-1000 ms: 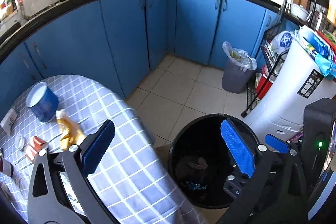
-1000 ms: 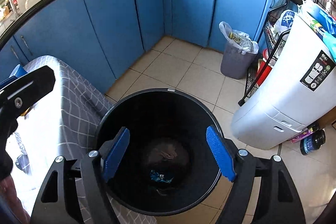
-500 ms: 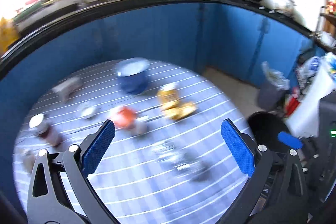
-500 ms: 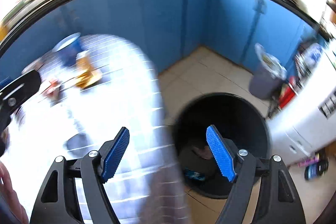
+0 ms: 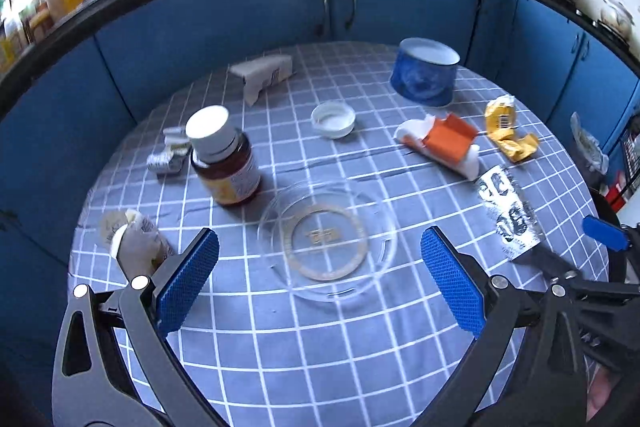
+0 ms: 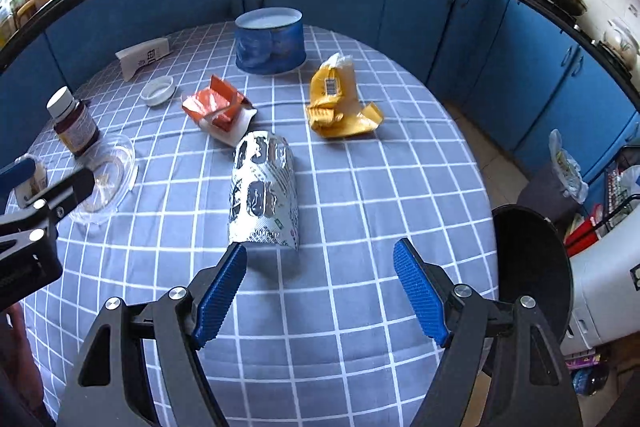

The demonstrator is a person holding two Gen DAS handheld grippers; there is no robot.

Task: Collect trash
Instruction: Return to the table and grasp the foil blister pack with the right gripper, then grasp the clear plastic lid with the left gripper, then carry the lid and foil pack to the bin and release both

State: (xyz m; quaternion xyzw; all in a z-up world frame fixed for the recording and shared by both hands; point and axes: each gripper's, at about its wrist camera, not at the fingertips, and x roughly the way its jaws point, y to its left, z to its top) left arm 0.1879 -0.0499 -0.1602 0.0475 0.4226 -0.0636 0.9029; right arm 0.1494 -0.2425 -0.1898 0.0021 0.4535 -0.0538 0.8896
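Pickup step, nothing grasped yet. Left claw (image 5: 320, 279) released above clear lid (image 5: 326, 241); right claw (image 6: 320, 293) released, silver wrapper (image 6: 262, 193) at its 11 o'clock on table (image 6: 380, 211). Next: descend, clench, carry to black bin (image 6: 532, 259) at 3 o'clock.

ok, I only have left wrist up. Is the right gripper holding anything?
Observer: No. The right gripper is open, with nothing between its pads.
Operator: What's closest to it?
Observer: The silver printed packet, lying flat just ahead of its fingertips.
Operator: And the bin?
Observer: The black bin stands open on the floor, beside the right-hand edge of the table in that view.
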